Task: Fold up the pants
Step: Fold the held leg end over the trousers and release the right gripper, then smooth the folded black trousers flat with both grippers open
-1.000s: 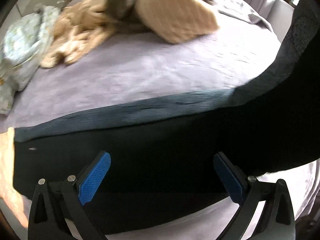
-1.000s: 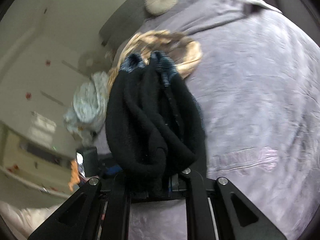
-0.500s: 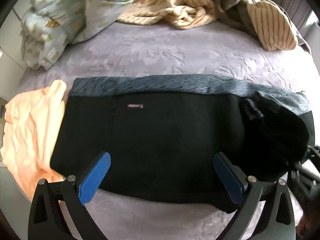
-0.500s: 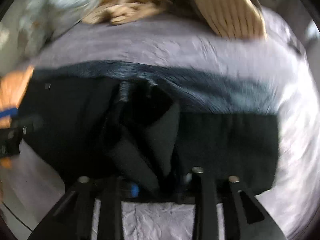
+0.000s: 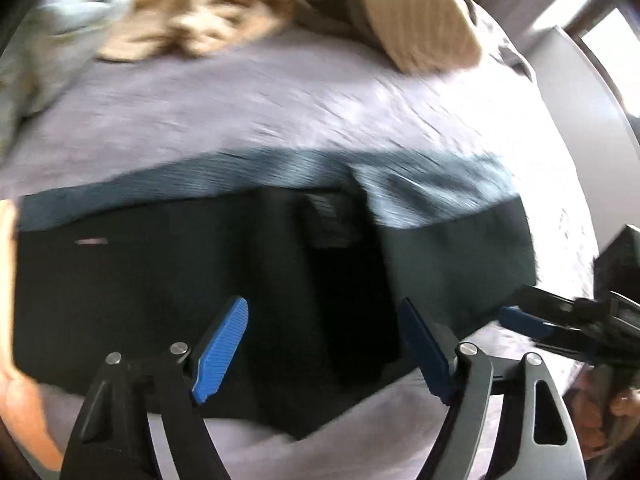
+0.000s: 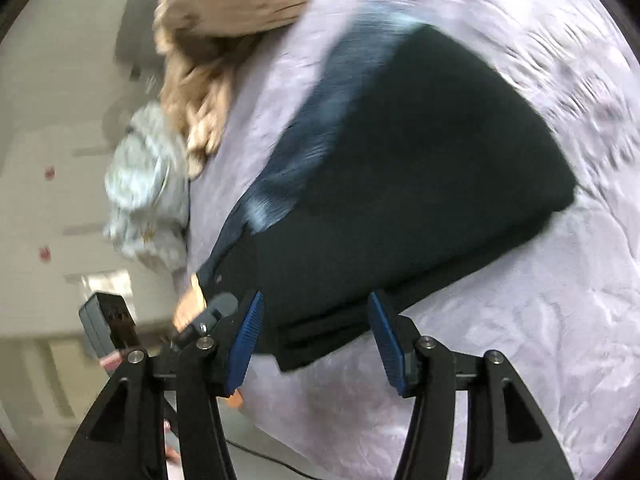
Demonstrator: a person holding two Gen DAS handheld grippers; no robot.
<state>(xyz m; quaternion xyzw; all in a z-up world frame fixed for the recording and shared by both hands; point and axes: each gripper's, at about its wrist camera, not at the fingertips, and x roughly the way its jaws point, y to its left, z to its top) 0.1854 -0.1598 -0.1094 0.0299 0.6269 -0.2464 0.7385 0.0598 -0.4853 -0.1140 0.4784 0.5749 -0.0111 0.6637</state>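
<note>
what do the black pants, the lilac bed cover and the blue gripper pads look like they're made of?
Black pants: soft matte knit or fleece, with a ribbed grey-blue waistband; blur leaves the weave open.
Lilac bed cover: thin crinkled woven fabric with fine creases and a faint sheen.
Blue gripper pads: likely ridged matte rubber or plastic.

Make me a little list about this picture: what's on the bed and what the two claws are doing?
surface: bed with a lilac sheet
main item: black pants, folded over, lying flat on the sheet
other laundry: tan striped clothes, pale blue patterned cloth, orange garment
left claw: open above the near edge of the pants, jaws have just been closing, nothing gripped
right claw: open over a pants corner, jaws have just been opening, nothing gripped
</note>
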